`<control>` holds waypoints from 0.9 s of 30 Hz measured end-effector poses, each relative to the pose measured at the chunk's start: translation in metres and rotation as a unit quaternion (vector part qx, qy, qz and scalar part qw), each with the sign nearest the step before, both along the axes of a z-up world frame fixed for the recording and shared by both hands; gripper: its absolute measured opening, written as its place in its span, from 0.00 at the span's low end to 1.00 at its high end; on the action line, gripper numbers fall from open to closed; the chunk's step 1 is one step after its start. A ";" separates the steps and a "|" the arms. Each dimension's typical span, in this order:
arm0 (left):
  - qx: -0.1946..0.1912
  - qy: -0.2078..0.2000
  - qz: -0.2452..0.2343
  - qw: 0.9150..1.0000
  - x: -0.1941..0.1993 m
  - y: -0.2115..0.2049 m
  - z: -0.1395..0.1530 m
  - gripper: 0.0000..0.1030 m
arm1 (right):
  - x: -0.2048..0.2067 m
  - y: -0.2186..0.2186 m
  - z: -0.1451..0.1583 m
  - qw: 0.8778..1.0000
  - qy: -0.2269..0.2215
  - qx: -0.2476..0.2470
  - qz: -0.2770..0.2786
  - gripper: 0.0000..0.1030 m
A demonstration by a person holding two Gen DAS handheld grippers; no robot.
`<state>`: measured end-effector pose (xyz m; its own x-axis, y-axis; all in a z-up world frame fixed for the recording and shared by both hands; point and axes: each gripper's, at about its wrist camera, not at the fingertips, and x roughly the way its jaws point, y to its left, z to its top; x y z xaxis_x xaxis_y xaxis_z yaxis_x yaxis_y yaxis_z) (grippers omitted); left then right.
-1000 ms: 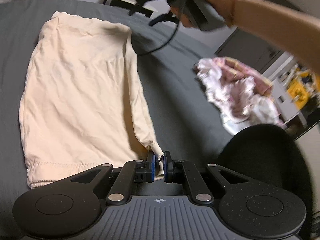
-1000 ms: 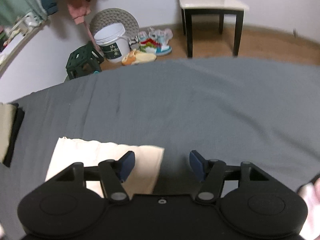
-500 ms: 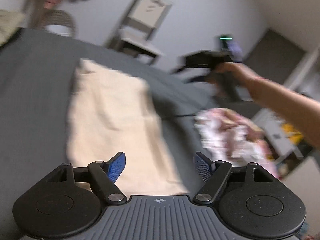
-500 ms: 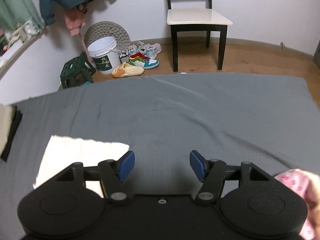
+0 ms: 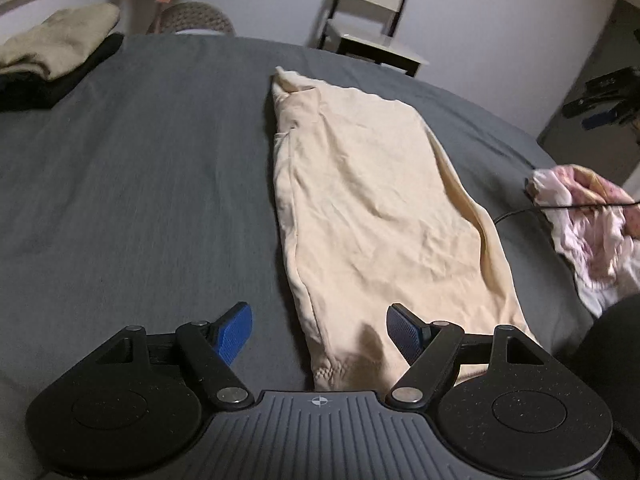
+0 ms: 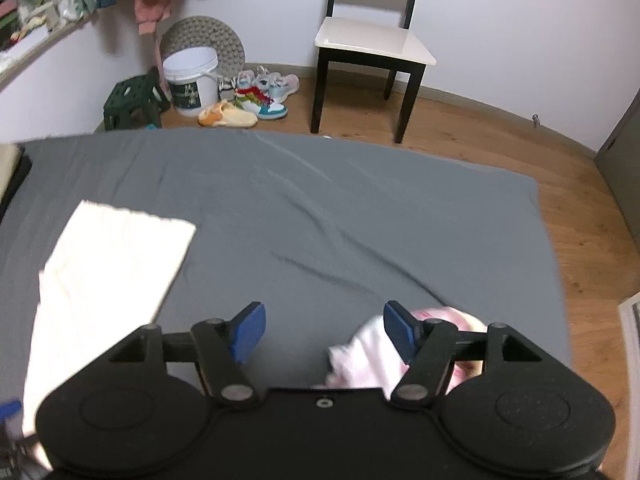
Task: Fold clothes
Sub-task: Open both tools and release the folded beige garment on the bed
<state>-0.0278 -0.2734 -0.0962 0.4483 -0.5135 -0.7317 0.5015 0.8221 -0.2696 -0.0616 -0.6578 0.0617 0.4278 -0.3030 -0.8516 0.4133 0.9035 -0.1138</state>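
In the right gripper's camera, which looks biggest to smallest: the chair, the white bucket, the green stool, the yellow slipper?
1. chair
2. white bucket
3. green stool, about the bucket's size, so that order is unsure
4. yellow slipper

Grey bed [image 5: 140, 184] lies bare left of cream garment [image 5: 372, 220]; pink clothes [image 5: 580, 220] crowd right

Matt cream cloth garment [image 5: 372, 208] — creased

The right hand-held gripper [image 6: 322, 330] is wide open over the grey bed [image 6: 320, 208]. A cream cloth [image 6: 108, 264] lies left, pink clothes [image 6: 368, 356] just under it.
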 end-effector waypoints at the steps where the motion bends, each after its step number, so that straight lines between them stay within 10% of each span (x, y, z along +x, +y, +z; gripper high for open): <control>1: -0.005 -0.007 -0.010 1.000 -0.002 0.002 0.002 0.73 | -0.005 0.000 0.007 1.000 0.004 -0.009 0.001 0.63; 7: -0.017 -0.096 -0.145 0.985 -0.032 0.014 0.022 0.73 | -0.036 0.004 0.075 0.998 -0.007 -0.054 -0.013 0.63; 14: 0.104 -0.237 -0.263 0.930 -0.063 0.002 0.020 0.73 | -0.057 0.067 0.137 0.996 -0.015 -0.075 0.043 0.67; 21: 0.175 -0.307 -0.305 0.884 -0.079 -0.009 0.018 0.72 | -0.077 0.152 0.082 0.993 -0.019 -0.007 0.113 0.68; 27: 0.237 -0.383 -0.364 0.815 -0.109 -0.021 0.014 0.67 | -0.058 0.187 0.014 0.983 -0.023 0.096 0.152 0.68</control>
